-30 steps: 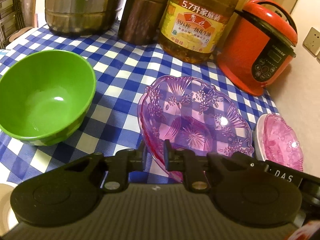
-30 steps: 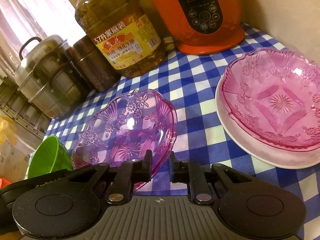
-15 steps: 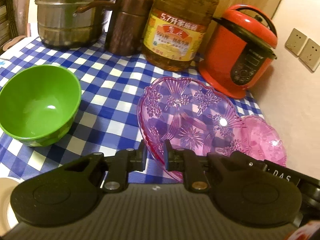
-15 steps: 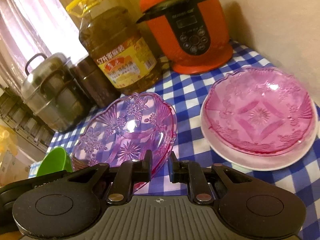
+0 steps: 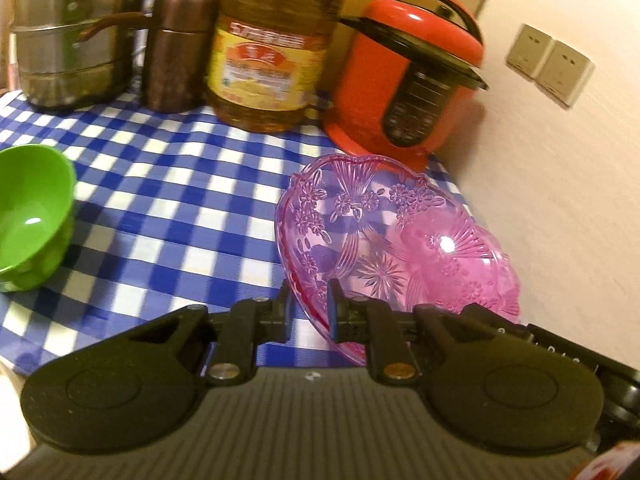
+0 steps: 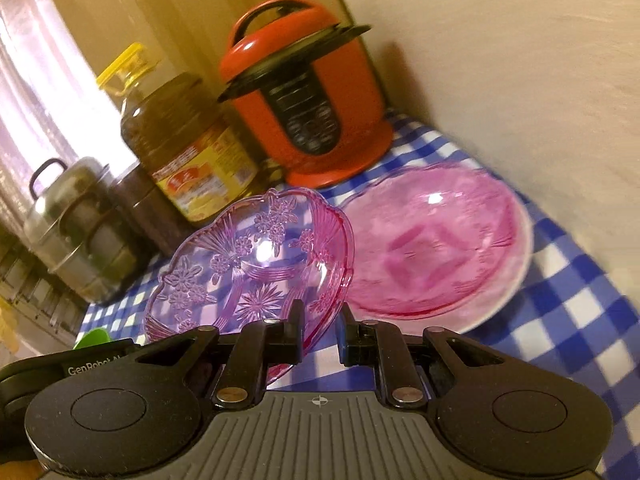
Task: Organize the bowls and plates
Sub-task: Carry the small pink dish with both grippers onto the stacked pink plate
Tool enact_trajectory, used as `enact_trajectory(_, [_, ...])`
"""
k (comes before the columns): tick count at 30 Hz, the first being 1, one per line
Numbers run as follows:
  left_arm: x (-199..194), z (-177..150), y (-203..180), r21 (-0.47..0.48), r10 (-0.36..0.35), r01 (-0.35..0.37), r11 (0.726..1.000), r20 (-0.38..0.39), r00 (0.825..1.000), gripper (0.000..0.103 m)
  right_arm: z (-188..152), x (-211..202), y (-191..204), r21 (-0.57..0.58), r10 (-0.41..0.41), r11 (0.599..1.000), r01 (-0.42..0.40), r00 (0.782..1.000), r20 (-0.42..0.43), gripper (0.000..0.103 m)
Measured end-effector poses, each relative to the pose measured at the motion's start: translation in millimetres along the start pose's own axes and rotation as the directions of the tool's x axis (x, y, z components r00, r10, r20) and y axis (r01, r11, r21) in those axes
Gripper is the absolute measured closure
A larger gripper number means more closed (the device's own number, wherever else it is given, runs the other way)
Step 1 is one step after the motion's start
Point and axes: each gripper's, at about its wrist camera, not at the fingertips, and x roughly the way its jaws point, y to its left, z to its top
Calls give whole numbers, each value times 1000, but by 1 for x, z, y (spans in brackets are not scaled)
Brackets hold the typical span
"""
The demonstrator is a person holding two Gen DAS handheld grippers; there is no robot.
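Here both grippers pinch the near rim of one clear pink patterned dish (image 5: 360, 232), which hangs tilted above the blue-and-white checked cloth (image 5: 168, 200). The left gripper (image 5: 307, 308) has its jaws nearly closed on the rim, and the right gripper (image 6: 320, 328) clamps the same edge beside it. Only the left wrist view shows the green bowl (image 5: 28, 216) whole, sitting well apart at the left on the cloth; the right wrist view catches just a green sliver of it behind the other gripper's body. Only the right wrist view shows plainly the second pink dish (image 6: 436, 240) lying in a white plate (image 6: 504, 296) near the wall; in the left view that pair is mostly hidden behind and seen through the held dish. Both views show the red cooker (image 5: 408, 72), the oil bottle (image 5: 268, 56), a brown canister (image 5: 176, 52) and the steel steamer pot (image 5: 68, 36) along the back. Wall sockets (image 5: 550, 64) appear clearly in the left view.
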Motion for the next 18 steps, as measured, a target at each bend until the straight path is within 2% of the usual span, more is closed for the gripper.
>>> enact_trajectory(18, [29, 2, -57, 89, -82, 84, 992, -29, 996, 89, 12, -21, -45, 83, -121, 990, 114, 989, 82, 87])
